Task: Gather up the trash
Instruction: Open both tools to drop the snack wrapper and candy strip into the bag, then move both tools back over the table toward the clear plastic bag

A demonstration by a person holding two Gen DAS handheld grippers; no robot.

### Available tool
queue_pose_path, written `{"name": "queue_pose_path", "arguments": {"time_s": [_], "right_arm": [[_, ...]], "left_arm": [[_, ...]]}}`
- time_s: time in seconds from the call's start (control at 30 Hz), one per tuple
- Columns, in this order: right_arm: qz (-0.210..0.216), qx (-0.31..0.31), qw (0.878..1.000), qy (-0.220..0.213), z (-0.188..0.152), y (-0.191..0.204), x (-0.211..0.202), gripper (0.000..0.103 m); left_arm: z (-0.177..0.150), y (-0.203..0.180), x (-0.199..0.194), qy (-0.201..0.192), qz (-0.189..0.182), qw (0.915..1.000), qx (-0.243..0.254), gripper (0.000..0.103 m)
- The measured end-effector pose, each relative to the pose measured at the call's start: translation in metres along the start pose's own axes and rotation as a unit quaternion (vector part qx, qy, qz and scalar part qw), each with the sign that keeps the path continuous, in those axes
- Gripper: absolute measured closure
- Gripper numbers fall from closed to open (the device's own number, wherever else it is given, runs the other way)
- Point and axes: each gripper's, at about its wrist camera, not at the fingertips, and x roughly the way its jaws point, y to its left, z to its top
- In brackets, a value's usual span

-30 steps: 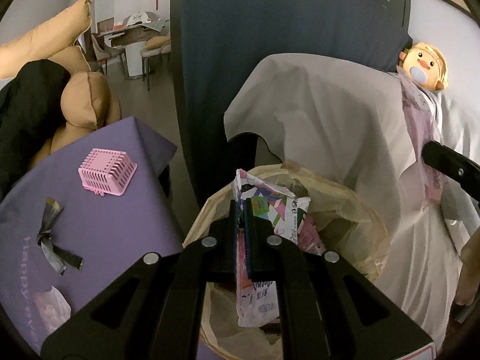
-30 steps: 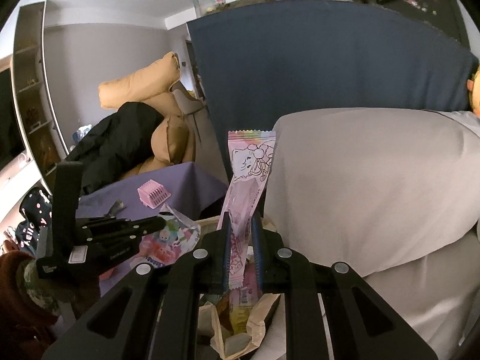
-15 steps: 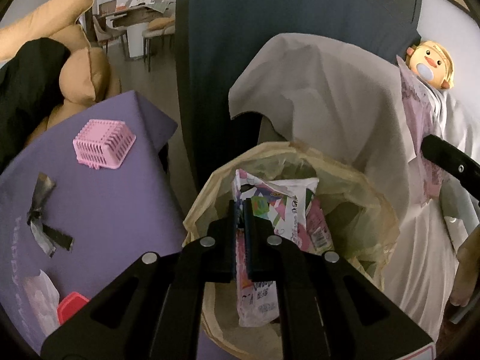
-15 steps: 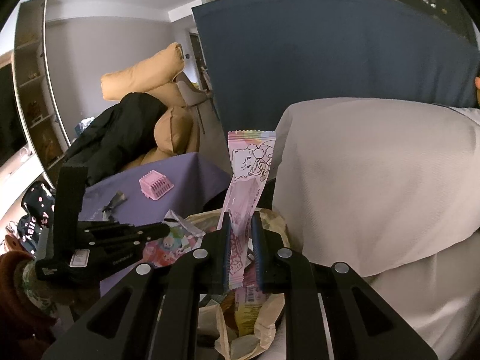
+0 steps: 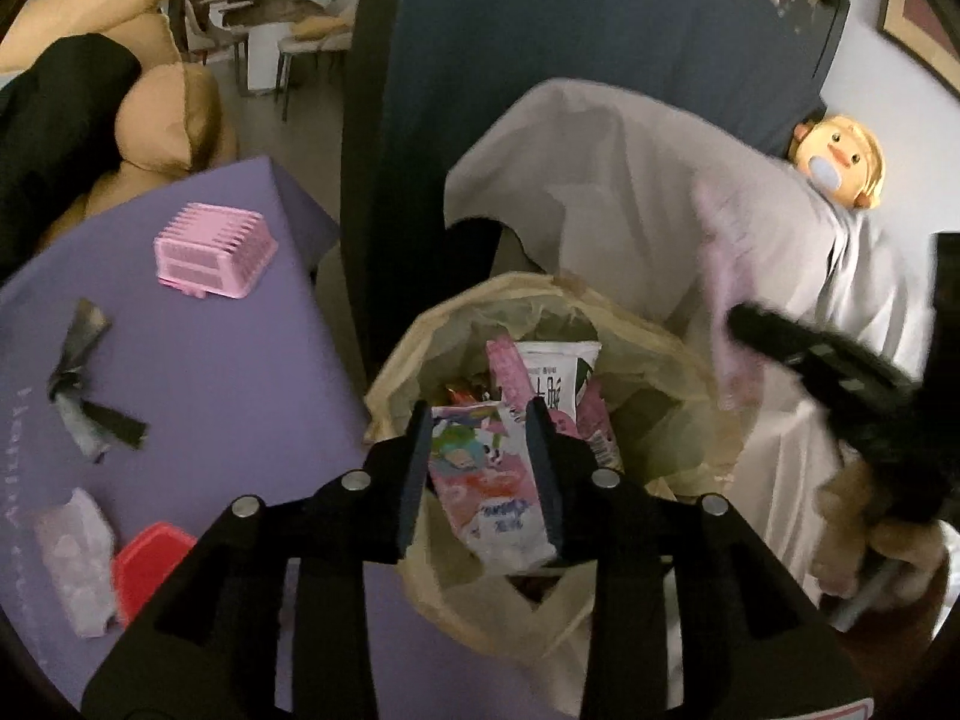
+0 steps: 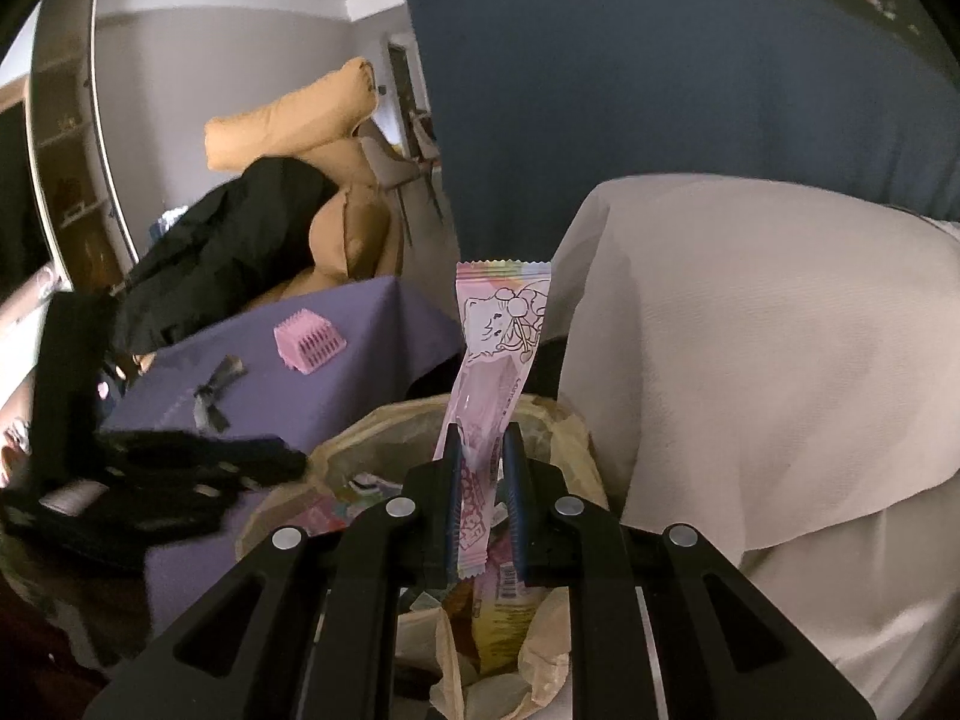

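Observation:
A yellowish trash bag (image 5: 648, 360) stands open beside the purple table, with several wrappers inside. My left gripper (image 5: 480, 420) is open right above its mouth; a colourful wrapper (image 5: 480, 480) lies loose between the jaws in the bag. My right gripper (image 6: 480, 450) holds a long pink cartoon wrapper (image 6: 501, 336) upright over the bag (image 6: 576, 426); its jaws stand slightly apart around the wrapper. The right gripper shows blurred in the left wrist view (image 5: 840, 378).
On the purple table (image 5: 228, 372) lie a pink basket (image 5: 210, 249), a crumpled dark foil strip (image 5: 78, 384), a red lid (image 5: 150, 564) and a pale wrapper (image 5: 78, 558). A grey-covered sofa (image 5: 630, 192) with a yellow plush toy (image 5: 840, 159) is behind the bag.
My left gripper opened and let the colourful wrapper drop into the bag. My right gripper moved closer over the bag with the pink wrapper, its jaws slightly wider.

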Motion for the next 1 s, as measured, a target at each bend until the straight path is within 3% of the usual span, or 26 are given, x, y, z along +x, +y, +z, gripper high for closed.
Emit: {"name": "queue_pose_path", "arguments": {"time_s": [0.33, 0.7, 0.83, 1.0], "right_arm": [[-0.012, -0.019, 0.998, 0.061, -0.016, 0.01, 0.047, 0.089], [-0.016, -0.04, 0.989, 0.144, -0.052, 0.019, 0.069, 0.088], [-0.029, -0.048, 0.988, 0.143, -0.05, 0.024, 0.063, 0.073], [-0.025, -0.06, 0.991, 0.113, -0.031, 0.044, 0.045, 0.072]], "left_arm": [[-0.018, 0.06, -0.065, -0.049, 0.055, 0.9969, -0.026, 0.055], [-0.054, 0.142, -0.1, -0.047, 0.103, 0.9889, -0.096, 0.049], [-0.066, 0.168, -0.108, -0.048, 0.113, 0.9844, -0.126, 0.049], [-0.075, 0.193, -0.12, -0.061, 0.128, 0.977, -0.16, 0.049]]}}
